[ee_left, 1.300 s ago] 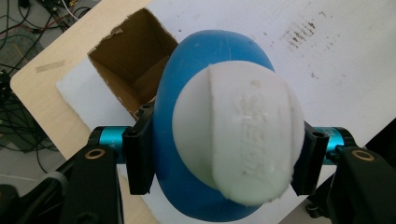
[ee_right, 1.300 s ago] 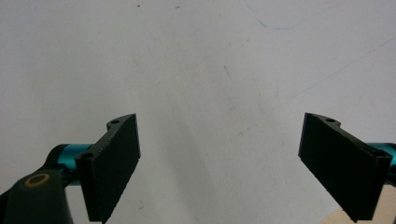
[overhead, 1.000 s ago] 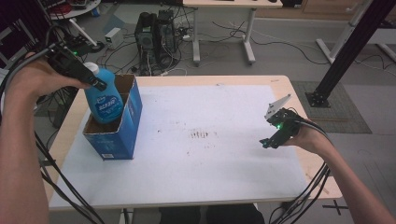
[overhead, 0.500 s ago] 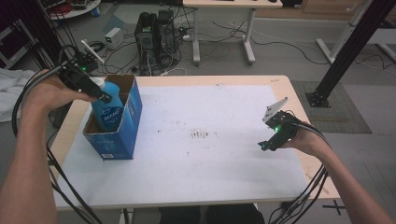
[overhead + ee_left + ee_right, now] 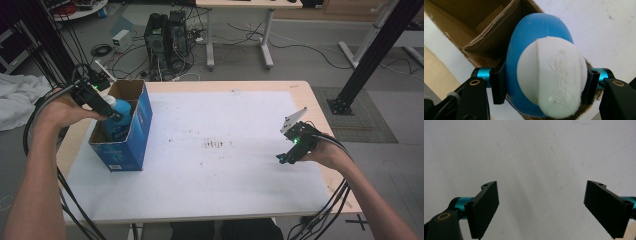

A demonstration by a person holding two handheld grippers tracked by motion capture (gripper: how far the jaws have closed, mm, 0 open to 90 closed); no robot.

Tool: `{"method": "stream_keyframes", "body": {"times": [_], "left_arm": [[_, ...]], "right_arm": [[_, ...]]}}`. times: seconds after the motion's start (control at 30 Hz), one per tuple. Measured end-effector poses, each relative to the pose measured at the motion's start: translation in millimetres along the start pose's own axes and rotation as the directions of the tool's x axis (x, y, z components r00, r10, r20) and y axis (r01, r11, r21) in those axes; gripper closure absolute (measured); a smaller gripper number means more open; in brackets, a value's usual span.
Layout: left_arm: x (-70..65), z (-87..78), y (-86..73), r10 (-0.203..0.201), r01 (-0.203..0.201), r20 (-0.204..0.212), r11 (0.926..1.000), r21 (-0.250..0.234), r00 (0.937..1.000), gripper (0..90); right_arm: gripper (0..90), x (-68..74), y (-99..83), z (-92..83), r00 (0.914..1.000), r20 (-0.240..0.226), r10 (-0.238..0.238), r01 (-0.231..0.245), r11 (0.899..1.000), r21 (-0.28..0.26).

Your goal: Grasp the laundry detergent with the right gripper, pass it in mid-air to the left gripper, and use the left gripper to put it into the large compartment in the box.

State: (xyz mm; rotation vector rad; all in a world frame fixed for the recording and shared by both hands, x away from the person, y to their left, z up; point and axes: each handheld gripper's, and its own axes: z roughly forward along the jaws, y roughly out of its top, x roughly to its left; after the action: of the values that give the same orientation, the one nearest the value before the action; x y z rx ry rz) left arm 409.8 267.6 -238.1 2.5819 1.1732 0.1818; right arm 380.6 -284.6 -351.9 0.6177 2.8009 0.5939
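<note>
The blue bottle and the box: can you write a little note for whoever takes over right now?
Left hand-held gripper: shut on the blue bottle, pads either side, just below its white cap.
Right hand-held gripper: open, holding nothing, over the white table cover.
Bottle: partly down inside the open cardboard box at the table's left.
Done: bottle is in the box mouth.
Left: probably lower it fully, let go, lift the gripper out.
</note>
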Motion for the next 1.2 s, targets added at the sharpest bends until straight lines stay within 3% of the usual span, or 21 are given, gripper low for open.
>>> {"method": "stream_keyframes", "body": {"times": [0.4, 0.47, 0.5, 0.53, 1.2], "left_arm": [[-0.2, 19.0, -4.7, 0.020, -0.020, 0.007, 0.9993, 0.030, 0.9998, 38.1], [-0.4, 20.9, -5.6, 0.022, -0.022, 0.013, 0.9993, 0.031, 0.9997, 38.1], [-0.2, 22.4, -6.5, 0.026, -0.026, 0.011, 0.9992, 0.030, 0.9996, 38.1], [-0.4, 23.2, -7.1, 0.026, -0.026, 0.011, 0.9992, 0.031, 0.9996, 38.1], [-0.1, 35.3, -12.4, 0.046, -0.048, 0.024, 0.9968, 0.064, 0.9987, 38.0]], "right_arm": [[12.0, 3.9, -1.2, 2.0, 0.9998, 0.000, 0.021, -0.021, 1.000, 0.016], [11.9, 3.3, -1.4, 2.3, 1.0000, 0.002, 0.009, -0.009, 1.000, 0.010], [11.9, 0.4, -2.2, 0.8, 0.9989, -0.001, -0.047, 0.047, 0.999, 0.024], [12.0, 4.5, -1.1, 1.6, 0.9998, -0.001, 0.021, -0.021, 0.999, 0.024], [12.0, 4.9, -1.9, 4.0, 0.9999, -0.002, 0.013, -0.013, 1.000, 0.022]]}}
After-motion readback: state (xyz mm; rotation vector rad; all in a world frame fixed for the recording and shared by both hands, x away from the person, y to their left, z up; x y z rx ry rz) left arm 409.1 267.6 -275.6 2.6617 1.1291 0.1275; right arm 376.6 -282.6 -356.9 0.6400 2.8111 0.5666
